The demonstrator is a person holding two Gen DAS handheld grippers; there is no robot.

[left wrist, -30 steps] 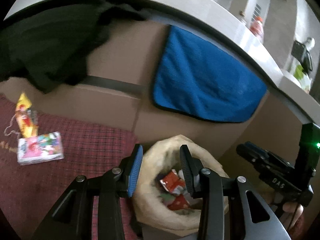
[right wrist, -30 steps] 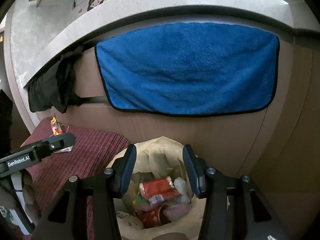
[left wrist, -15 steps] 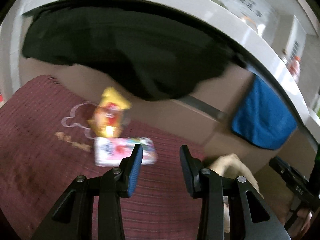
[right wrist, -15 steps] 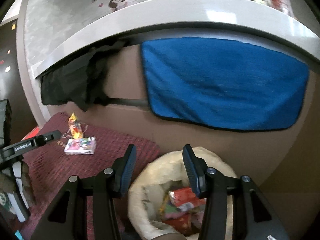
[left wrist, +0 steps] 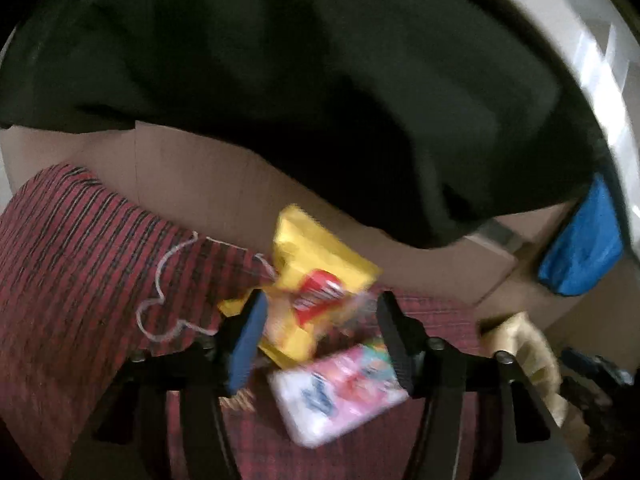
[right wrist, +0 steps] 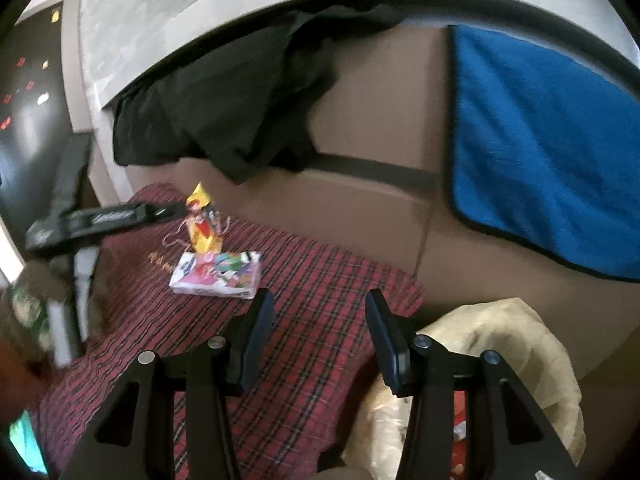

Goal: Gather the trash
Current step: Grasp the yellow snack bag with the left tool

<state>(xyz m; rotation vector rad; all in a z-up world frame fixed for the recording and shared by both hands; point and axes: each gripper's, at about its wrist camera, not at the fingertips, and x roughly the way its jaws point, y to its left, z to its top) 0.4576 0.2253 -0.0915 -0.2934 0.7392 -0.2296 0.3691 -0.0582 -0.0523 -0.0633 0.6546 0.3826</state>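
A yellow snack packet (left wrist: 312, 280) stands upright on a red plaid mat (left wrist: 80, 264), with a pink and white pack (left wrist: 340, 388) lying flat just in front of it. My left gripper (left wrist: 320, 320) is low over both. Its jaws are opening, and the yellow packet sits between the blue pads without being pressed. My right gripper (right wrist: 320, 320) hangs open over the mat (right wrist: 320, 344) with nothing between its fingers. It is well short of the packet (right wrist: 202, 224) and the pack (right wrist: 218, 274). A beige trash bag (right wrist: 500, 340) with wrappers inside is just to its right.
A brown cabinet front (right wrist: 380, 92) rises behind the mat under a grey counter edge (right wrist: 168, 32). A black cloth (right wrist: 224, 112) and a blue towel (right wrist: 552, 152) hang from the counter. In the right wrist view the left gripper's arm (right wrist: 100, 218) reaches in from the left.
Both views have swung left, away from the trash bag and over the mat. My left gripper has closed in on the yellow packet and its jaws stand wider. The right gripper's jaws look unchanged.
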